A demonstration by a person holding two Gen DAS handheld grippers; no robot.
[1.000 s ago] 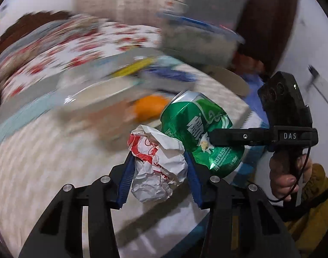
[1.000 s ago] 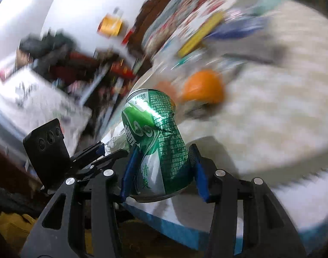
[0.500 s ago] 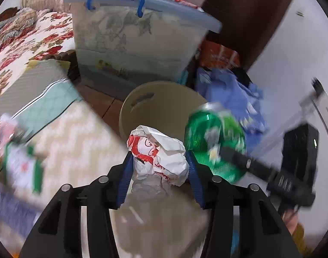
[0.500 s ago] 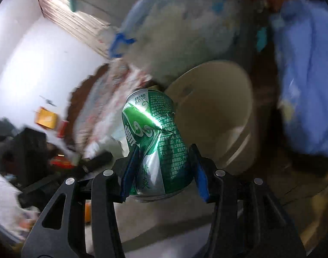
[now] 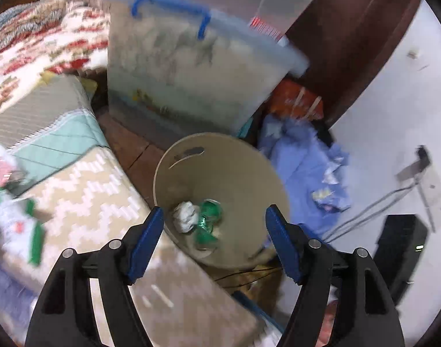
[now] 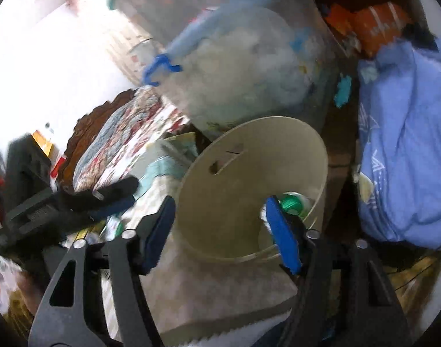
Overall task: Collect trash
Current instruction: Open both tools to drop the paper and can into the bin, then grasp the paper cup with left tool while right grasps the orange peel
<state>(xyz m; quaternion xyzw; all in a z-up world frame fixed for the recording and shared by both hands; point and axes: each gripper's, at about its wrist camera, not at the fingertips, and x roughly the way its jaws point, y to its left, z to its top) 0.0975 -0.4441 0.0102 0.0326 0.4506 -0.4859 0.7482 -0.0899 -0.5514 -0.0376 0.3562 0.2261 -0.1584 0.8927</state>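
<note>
A beige round trash bin (image 5: 220, 156) stands on the floor beside the bed. Inside it lie a crumpled white wrapper (image 5: 186, 213) and a crushed green can (image 5: 209, 217). My left gripper (image 5: 214, 243) is open and empty, held above the bin's near rim. My right gripper (image 6: 220, 231) is open and empty, also above the bin (image 6: 243, 173); the green can (image 6: 291, 201) shows at the bottom, partly hidden behind the right finger. The left gripper's body (image 6: 75, 199) shows at the left of the right wrist view.
A clear storage box with blue handles (image 5: 191, 75) stands behind the bin. A heap of blue cloth (image 5: 304, 170) lies to the right. The bed with a zigzag mat (image 5: 84, 202) and floral quilt (image 5: 46, 37) is to the left, with litter (image 5: 15, 225) on it.
Both grippers have opened above the bin. The wrapper and the green can have dropped from them into the bin. Earlier both swung from the bed toward the bin.
</note>
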